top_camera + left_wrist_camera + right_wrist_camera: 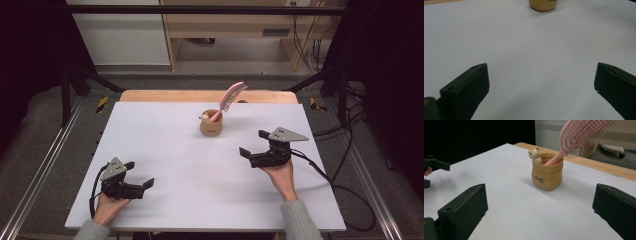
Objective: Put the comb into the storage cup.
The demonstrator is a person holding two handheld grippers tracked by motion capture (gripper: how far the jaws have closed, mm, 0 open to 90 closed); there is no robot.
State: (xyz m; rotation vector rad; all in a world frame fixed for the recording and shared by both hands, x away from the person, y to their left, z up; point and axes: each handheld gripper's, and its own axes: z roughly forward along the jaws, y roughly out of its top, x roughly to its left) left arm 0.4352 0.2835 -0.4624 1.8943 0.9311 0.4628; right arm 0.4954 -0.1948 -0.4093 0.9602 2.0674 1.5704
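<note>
A tan pot [211,124] stands toward the far middle of the white table [165,150], with a pink brush [232,96] standing handle-down in it, its head leaning out over the rim to the right. A little bear figure [534,154] perches on the pot's lip.

The right gripper [254,143] hovers near the pot, on its right, jaws wide apart and holding nothing. The left gripper [139,174] sits well apart, near the front left corner, just as wide open and just as empty.

The risk, as I see it, is the brush: it is top-heavy and leans out, so a nudge to its head could tip the small pot over. A grab at the pot itself might slide it on the smooth top, or catch the bear.

The table is plain, matte, and bare apart from the pot. A strip of wood [200,95] shows along the far edge. Beyond are black frame bars [200,10], a wooden bench [225,30] and loose cables [310,50] on a grey floor.
</note>
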